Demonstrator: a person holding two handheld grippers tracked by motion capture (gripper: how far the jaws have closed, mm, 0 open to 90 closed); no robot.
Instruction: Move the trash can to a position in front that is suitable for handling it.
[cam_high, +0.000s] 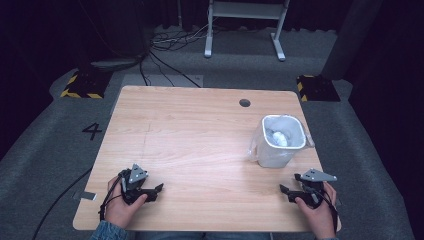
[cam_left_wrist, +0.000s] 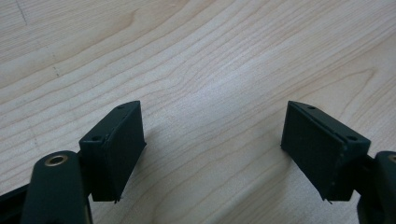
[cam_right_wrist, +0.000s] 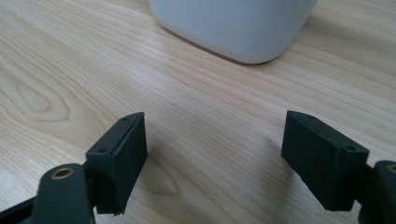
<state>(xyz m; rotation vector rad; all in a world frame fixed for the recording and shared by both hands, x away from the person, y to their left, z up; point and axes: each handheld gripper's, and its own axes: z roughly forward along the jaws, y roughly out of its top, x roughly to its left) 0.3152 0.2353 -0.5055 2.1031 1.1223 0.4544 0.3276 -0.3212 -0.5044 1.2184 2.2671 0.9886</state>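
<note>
Black left gripper (cam_high: 159, 188) jaws wide, empty | right gripper (cam_high: 283, 189) same

place: lab recording bay | cues: dark curtains, hazard-striped floor blocks (cam_high: 82, 86), loose cables (cam_high: 170, 42), number on carpet (cam_high: 92, 131)

One desk (cam_high: 200, 140) is carrying one white bin (cam_high: 278, 150), and one pale wad (cam_high: 278, 137) is lying inside it. Two grippers are resting near the desk's front edge: the left gripper (cam_high: 159, 188) and the right gripper (cam_high: 283, 189), each showing two black jaws standing apart. Two yellow-and-black striped blocks (cam_high: 82, 84) are sitting on the floor beyond the desk, one at each far corner.
</note>
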